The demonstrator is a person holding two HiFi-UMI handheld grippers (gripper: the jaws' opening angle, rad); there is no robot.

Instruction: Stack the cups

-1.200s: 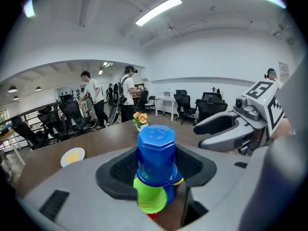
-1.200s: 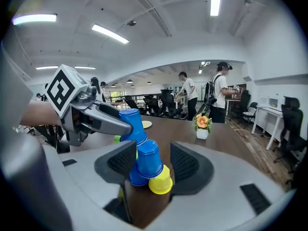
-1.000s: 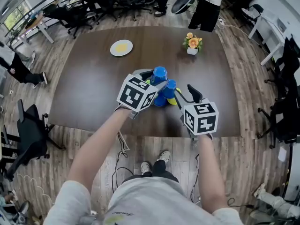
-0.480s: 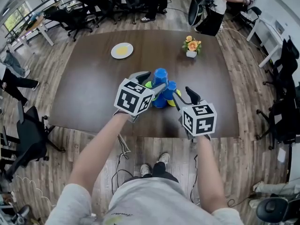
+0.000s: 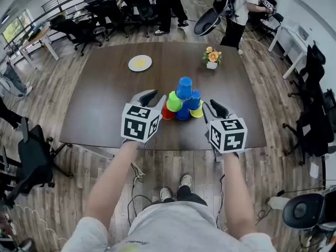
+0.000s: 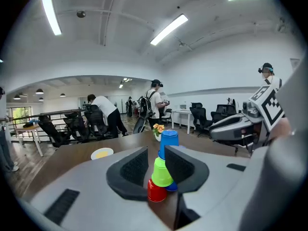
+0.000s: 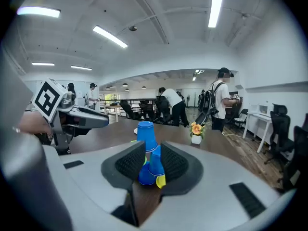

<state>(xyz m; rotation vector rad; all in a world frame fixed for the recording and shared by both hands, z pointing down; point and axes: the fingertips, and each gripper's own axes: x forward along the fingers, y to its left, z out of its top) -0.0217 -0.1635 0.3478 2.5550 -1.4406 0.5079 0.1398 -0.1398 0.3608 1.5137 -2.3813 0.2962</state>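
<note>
Head view: cup pyramid (image 5: 182, 105) stands mid-table (image 5: 105, 98), ahead of and between both grippers — axes vertical, mouths down; left gripper (image 5: 147, 96) is by its red side, right gripper (image 5: 214, 109) by yellow, approx. equally near; both jaws have just been closing, now part-open, gripping nothing; plastic smooth, tapered — pads (image 6: 130, 166) ribbed black.

table (image 5: 105, 98): dark wood | plate (image 5: 140, 63): far left, perhaps yellow food on it | flower pot (image 5: 211, 58): far right
</note>
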